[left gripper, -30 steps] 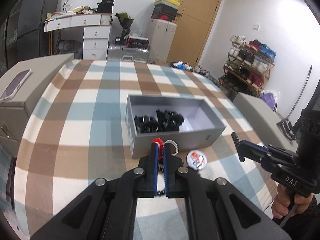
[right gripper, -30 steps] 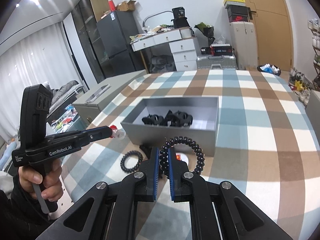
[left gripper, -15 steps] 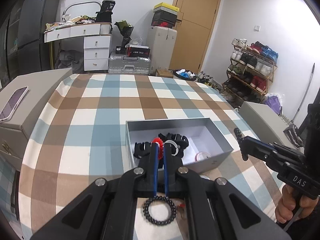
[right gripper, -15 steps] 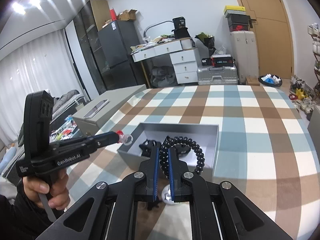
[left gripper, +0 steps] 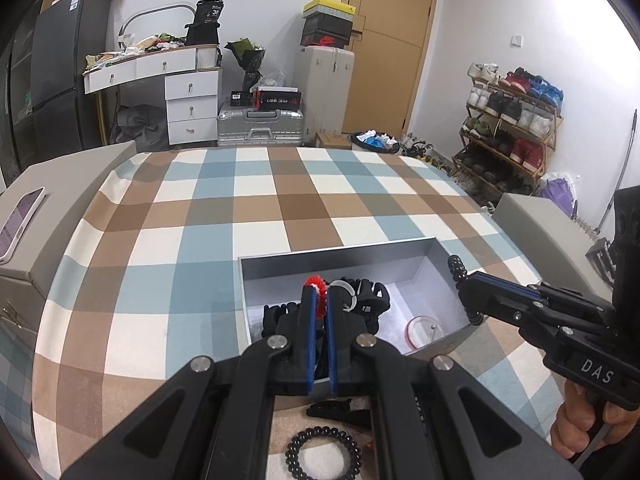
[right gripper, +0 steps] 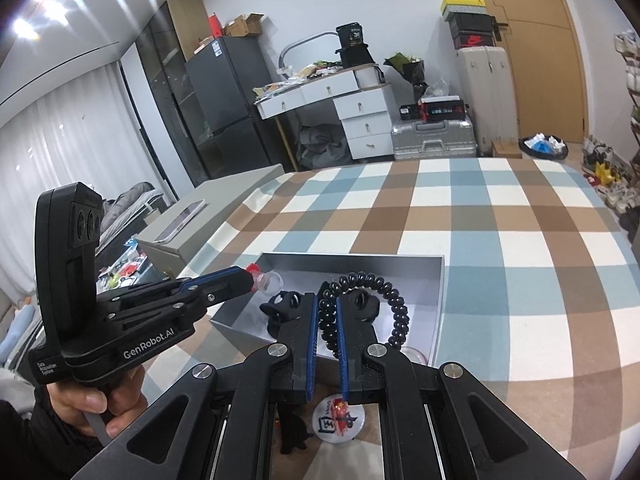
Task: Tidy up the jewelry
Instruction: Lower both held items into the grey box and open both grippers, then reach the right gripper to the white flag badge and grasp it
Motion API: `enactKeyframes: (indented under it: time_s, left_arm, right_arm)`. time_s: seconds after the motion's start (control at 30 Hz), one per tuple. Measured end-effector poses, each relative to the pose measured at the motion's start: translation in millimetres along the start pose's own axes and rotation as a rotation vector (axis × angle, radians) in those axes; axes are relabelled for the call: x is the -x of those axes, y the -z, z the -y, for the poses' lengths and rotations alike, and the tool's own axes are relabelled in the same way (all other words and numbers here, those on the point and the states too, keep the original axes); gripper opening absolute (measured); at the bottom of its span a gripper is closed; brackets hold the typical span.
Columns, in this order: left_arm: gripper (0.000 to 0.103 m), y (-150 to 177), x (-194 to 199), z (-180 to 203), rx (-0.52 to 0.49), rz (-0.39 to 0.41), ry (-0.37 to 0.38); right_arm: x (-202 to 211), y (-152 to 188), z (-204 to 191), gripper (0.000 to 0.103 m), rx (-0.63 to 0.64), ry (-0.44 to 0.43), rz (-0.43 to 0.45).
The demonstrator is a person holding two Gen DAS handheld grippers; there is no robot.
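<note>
A grey open box [left gripper: 340, 254] [right gripper: 438, 280] sits on the checked table and holds black hair clips [left gripper: 368, 294] and a pink-rimmed round piece [left gripper: 424, 328]. My left gripper [left gripper: 319, 294] is shut on a red flower ring with a clear band [left gripper: 316, 285], held above the box; it also shows in the right wrist view [right gripper: 262, 278]. My right gripper [right gripper: 328, 300] is shut on a black spiral bracelet [right gripper: 394, 312], above the box's right end; its tip shows in the left wrist view [left gripper: 458, 268].
A black bead bracelet [left gripper: 324, 448] and a black clip [left gripper: 332, 408] lie on the table in front of the box. A round white badge [right gripper: 338, 420] lies there too. Grey cabinets [left gripper: 60, 200] [left gripper: 540, 224] flank the table; a phone [left gripper: 20, 220] lies on the left one.
Both grippers have risen and moved forward over the box, each still holding its item. The box now sits lower and closer in both views.
</note>
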State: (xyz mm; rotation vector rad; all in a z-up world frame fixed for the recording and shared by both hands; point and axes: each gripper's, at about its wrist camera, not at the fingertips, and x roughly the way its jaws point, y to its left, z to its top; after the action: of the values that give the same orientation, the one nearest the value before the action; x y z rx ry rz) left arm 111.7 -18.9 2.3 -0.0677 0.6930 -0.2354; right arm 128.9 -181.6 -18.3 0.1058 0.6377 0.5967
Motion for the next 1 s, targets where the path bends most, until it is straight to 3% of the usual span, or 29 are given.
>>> enactKeyframes:
  time_s: [0.63, 0.73, 0.77, 0.83, 0.9, 0.97, 1.0]
  left_arm:
    - [0.001, 3, -6, -6, 0.036, -0.011, -0.006]
    - [0.019, 1, -2, -5, 0.037, -0.011, -0.012]
    - [0.034, 1, 1, -5, 0.036, -0.004, -0.015]
    - [0.048, 1, 9, -5, 0.039, 0.016, -0.017]
    - [0.074, 2, 14, -6, 0.047, 0.015, -0.03]
    - [0.083, 4, 21, -7, 0.052, 0.016, -0.048]
    - [0.084, 6, 24, -8, 0.049, 0.021, -0.046]
  right_arm:
    - [-7, 0, 3, 0.011, -0.002, 0.049, -0.02]
    - [0, 1, 1, 0.012, 0.015, 0.064, -0.01]
    - [1, 1, 1, 0.017, 0.022, 0.069, -0.006]
    - [7, 3, 0, 0.027, 0.036, 0.075, -0.002]
    - [10, 5, 0, 0.034, 0.042, 0.086, -0.01]
    - [14, 8, 0, 0.06, 0.046, 0.093, -0.026]
    - [17, 10, 0, 0.068, 0.047, 0.101, -0.026]
